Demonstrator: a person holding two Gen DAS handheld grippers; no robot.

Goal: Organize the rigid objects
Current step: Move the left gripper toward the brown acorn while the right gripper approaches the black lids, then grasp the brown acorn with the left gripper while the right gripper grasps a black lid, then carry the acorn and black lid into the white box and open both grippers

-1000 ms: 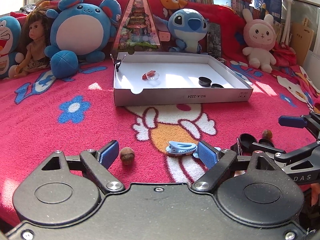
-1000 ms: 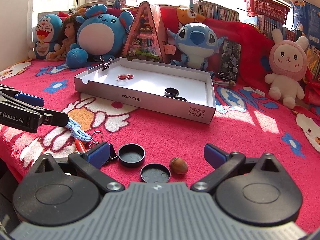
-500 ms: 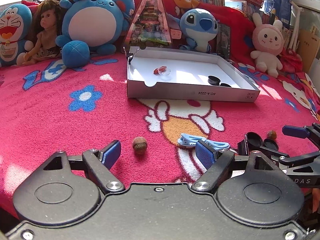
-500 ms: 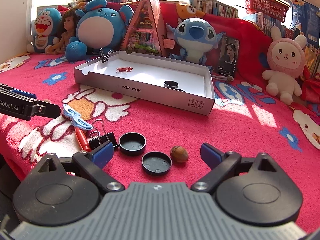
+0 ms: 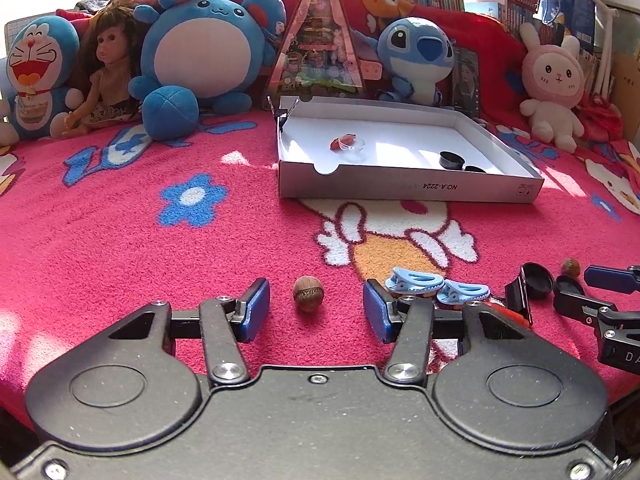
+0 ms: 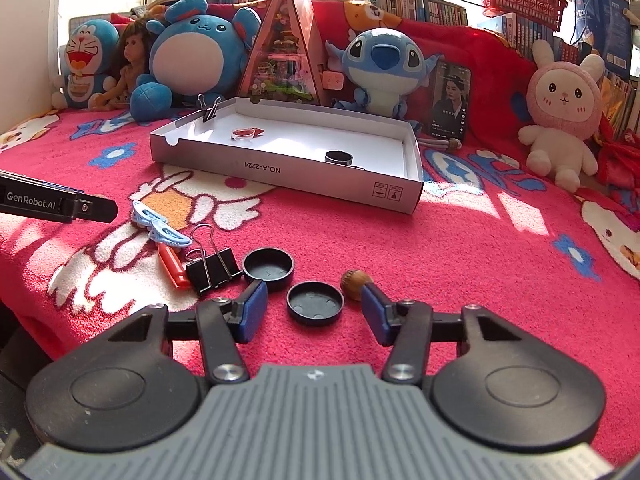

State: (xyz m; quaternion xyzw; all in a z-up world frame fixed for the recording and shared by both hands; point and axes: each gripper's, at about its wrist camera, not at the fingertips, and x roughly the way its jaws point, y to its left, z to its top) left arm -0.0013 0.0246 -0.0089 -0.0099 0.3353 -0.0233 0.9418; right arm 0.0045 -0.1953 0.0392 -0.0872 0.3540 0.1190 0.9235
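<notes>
Nut (image 5: 307, 293), brown and ribbed, lower centre, now sits between my left gripper's (image 5: 316, 309) spread fingers; right gripper (image 6: 314, 310) released, closer over cap (image 6: 315, 303).

Left tongs (image 5: 316, 310) and right tongs (image 6: 314, 312) both agape, low, empty.

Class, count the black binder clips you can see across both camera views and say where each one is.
2. One binder clip lies on the blanket beside the orange piece; the second binder clip grips the box's far left corner. Others may be hidden.

Nut (image 5: 307, 293) left of clips (image 5: 437, 285); tray (image 5: 408, 192) behind.
</notes>
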